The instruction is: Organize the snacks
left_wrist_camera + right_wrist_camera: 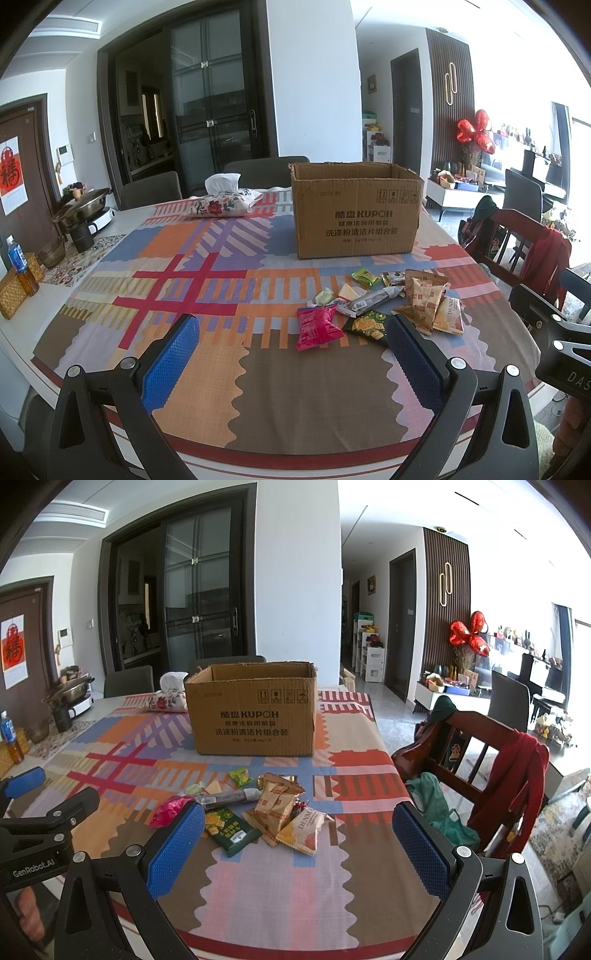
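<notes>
An open cardboard box (356, 218) stands upright on the patterned tablecloth (184, 280); it also shows in the right wrist view (255, 716). In front of it lies a loose pile of snack packets: a pink bag (317, 326), a dark green cracker pack (231, 829), tan packets (277, 805), a white DENMA pack (304, 830), a grey bar (227, 797) and a small green packet (365, 277). My left gripper (291, 332) is open and empty, above the near table edge, left of the pile. My right gripper (299, 823) is open and empty, just short of the pile.
A floral tissue pouch (225, 201) lies behind the box at the left. A pot on a cooker (86, 212), a mug (81, 236), a bottle (20, 264) and wicker baskets (11, 299) line the left edge. A wooden chair with red clothing (491, 771) stands at the right.
</notes>
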Demonstrator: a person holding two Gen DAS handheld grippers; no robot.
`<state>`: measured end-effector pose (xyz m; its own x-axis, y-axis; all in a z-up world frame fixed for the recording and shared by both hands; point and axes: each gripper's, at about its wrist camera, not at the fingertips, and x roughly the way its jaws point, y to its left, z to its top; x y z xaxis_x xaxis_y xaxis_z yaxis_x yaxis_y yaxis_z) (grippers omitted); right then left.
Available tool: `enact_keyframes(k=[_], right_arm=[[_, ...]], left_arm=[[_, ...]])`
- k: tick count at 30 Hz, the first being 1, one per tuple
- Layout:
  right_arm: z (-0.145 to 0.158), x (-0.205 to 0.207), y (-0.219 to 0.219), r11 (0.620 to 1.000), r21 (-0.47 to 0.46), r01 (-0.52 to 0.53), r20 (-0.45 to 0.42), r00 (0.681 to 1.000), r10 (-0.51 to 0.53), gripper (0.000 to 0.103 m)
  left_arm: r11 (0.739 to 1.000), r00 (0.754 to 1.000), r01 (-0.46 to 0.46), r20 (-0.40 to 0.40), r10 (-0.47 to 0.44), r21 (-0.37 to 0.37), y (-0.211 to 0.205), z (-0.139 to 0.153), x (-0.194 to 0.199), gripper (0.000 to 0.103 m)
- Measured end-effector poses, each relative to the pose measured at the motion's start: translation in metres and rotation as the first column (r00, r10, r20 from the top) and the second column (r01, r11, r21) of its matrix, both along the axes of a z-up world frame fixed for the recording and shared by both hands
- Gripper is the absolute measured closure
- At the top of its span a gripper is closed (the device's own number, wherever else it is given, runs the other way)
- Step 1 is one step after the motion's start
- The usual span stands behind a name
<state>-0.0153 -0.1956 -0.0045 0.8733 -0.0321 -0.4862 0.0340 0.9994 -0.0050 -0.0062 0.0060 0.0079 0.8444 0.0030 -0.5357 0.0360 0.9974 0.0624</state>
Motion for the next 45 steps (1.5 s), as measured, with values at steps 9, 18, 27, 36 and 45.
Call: enact_keyframes(k=[9, 18, 27, 36, 45], right_arm=[[0.0, 0.0, 0.0, 1.0, 0.0, 0.0, 0.001, 1.0, 0.0, 0.0], [0.0, 0.0, 0.0, 1.0, -0.001, 0.0, 0.002, 1.0, 0.0, 0.0], [0.0, 0.0, 0.0, 1.0, -0.001, 0.0, 0.002, 1.0, 0.0, 0.0], [-0.001, 0.003, 0.001, 1.0, 0.001, -0.004, -0.001, 1.0, 0.004, 0.0], [-0.007, 0.015, 0.0, 1.0, 0.012, -0.021, -0.037, 0.999, 0.021, 0.0]], left_arm=[[1.0, 1.0, -0.001, 0.001, 0.001, 0.0, 0.0, 0.0, -0.001, 0.0], [1.0, 1.0, -0.001, 0.002, 0.001, 0.0, 0.0, 0.0, -0.001, 0.0], [1.0, 1.0, -0.001, 0.002, 0.001, 0.0, 0.0, 0.0, -0.001, 0.0], [1.0, 1.0, 0.0, 0.001, 0.0, 0.0, 0.0, 0.0, -0.001, 0.0], [1.0, 1.0, 0.003, -0.02, -0.003, -0.006, -0.006, -0.007, 0.01, 0.0]])
